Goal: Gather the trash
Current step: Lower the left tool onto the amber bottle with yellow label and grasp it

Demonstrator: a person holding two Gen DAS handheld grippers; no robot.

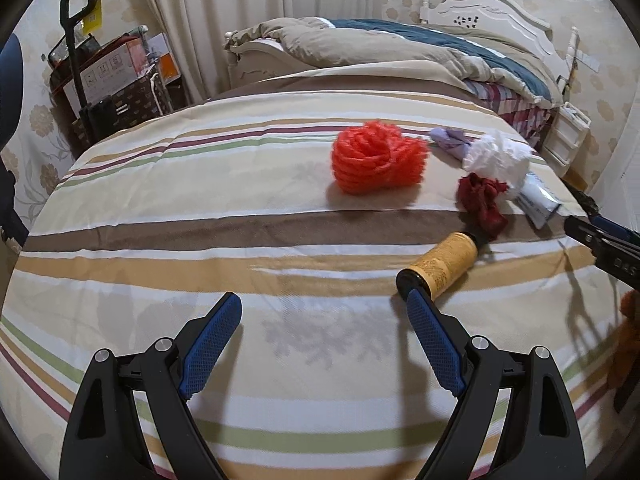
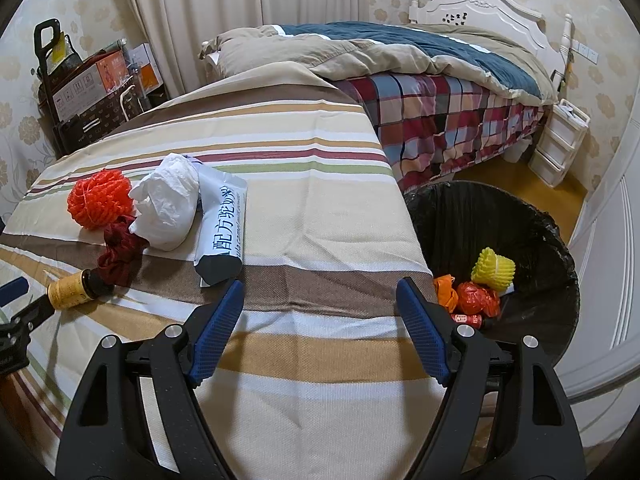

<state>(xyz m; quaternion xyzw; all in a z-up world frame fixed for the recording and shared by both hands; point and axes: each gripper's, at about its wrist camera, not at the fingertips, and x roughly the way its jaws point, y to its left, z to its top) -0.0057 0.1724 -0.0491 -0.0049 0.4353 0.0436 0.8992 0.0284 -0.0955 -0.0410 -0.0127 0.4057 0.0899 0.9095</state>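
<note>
Left gripper [image 1: 324, 320]: jaws spread, empty. Right gripper [image 2: 320, 304]: jaws spread, empty, above the striped cloth [image 2: 320, 216], trash bin [image 2: 560, 280] at right. Nearest trash: yellow bottle [image 1: 440, 270], just beyond left gripper's right finger, long axis running near-left to far-right. Left hand nearer.

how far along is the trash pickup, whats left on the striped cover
Done: yellow foam net and orange wrappers lie in the black bin. In hand: nothing; left gripper and right gripper are open. Left: orange net, white bag, pouch, red cloth, yellow bottle.
</note>
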